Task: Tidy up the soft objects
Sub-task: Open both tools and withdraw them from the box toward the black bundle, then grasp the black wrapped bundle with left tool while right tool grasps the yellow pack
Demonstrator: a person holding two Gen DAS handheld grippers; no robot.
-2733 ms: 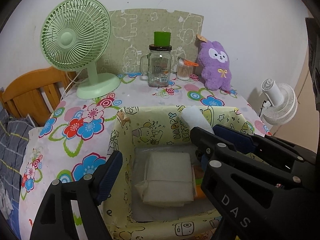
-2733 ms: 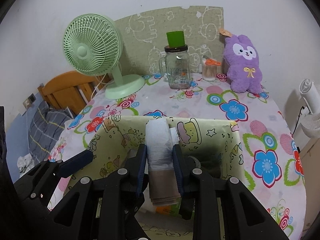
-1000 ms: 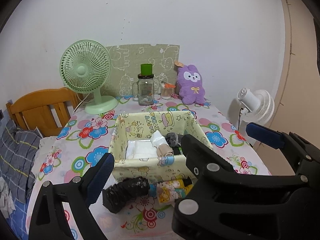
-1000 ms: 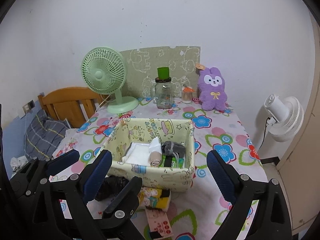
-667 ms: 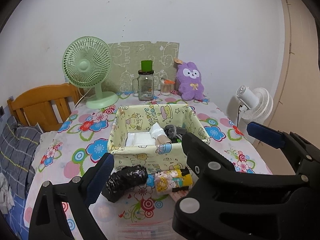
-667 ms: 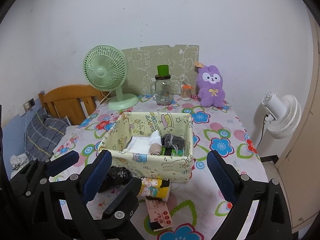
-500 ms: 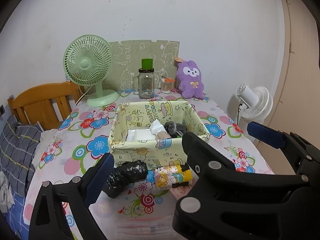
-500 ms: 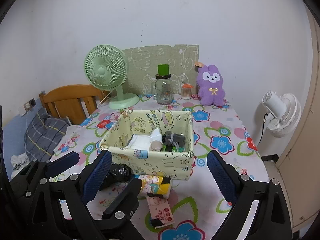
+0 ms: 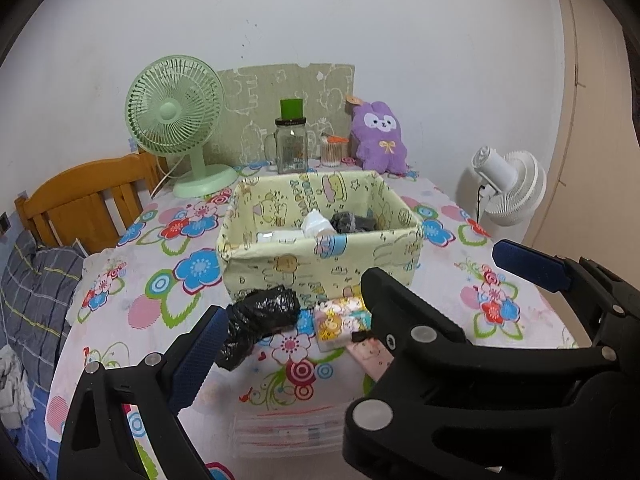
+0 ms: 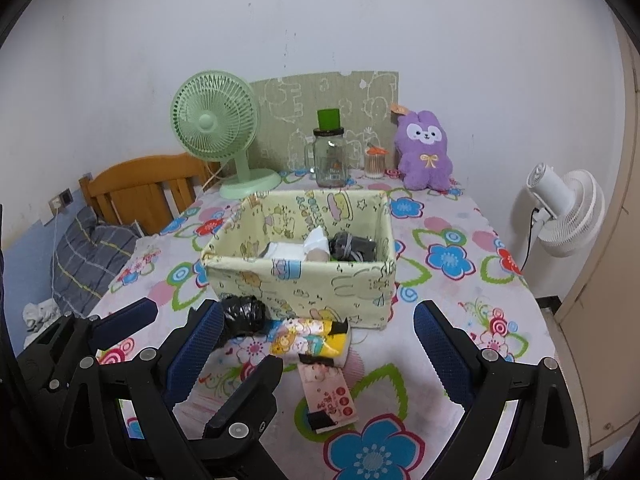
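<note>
Grippers: I see left gripper (image 9: 280, 344) and right gripper (image 10: 316, 344) both wide apart, empty | yellow cartoon-print fabric box (image 10: 304, 284) holds rolled soft items | crumpled black plastic bag (image 10: 242, 314) lies before it.

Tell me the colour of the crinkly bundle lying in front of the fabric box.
Black; clearest in the left wrist view.

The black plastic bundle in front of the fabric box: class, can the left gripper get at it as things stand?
Probably yes. The left gripper is open, and the black plastic bundle lies on the table just beyond its left finger, outside the fabric box, with nothing on top.
</note>
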